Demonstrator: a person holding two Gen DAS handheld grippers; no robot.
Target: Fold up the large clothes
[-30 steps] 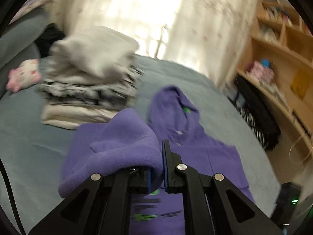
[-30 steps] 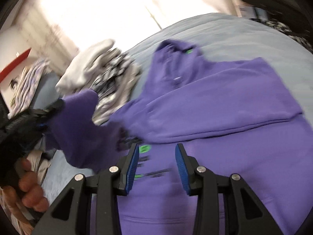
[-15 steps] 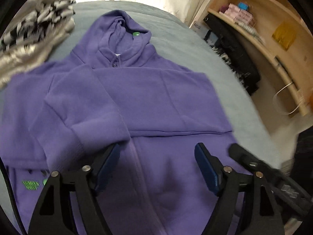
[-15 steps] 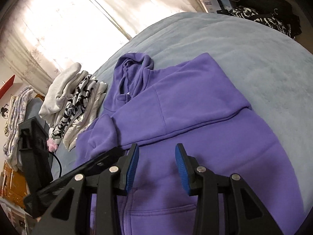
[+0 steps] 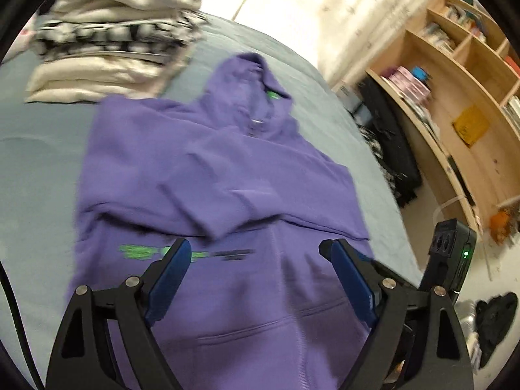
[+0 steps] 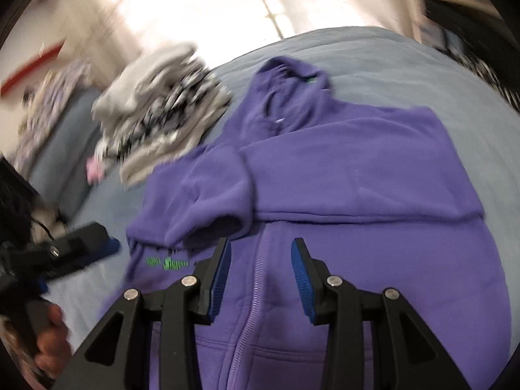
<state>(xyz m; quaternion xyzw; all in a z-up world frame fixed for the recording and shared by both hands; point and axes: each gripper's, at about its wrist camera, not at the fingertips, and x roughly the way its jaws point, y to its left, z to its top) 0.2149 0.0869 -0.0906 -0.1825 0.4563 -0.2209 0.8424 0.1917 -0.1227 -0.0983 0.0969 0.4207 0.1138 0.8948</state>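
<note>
A purple zip hoodie (image 5: 208, 169) lies face up on the grey-blue bed, hood pointing away; it also shows in the right wrist view (image 6: 351, 169). Both sleeves are folded across its chest, the left sleeve's cuff (image 6: 208, 208) lying near the zipper. My left gripper (image 5: 256, 260) is open and empty, hovering over the hoodie's lower front. My right gripper (image 6: 260, 253) is open and empty above the zipper, near the pocket. The left gripper also appears at the left edge of the right wrist view (image 6: 74, 247).
A stack of folded white and black-patterned clothes (image 5: 110, 42) sits on the bed beyond the hoodie's left shoulder. A wooden bookshelf (image 5: 455, 104) and dark clothes on the floor stand right of the bed (image 5: 35, 149). A bright curtained window is behind.
My left gripper let go of the left sleeve, which now lies folded across the chest, and pulled back towards the hem. My right gripper stayed open over the zipper.
</note>
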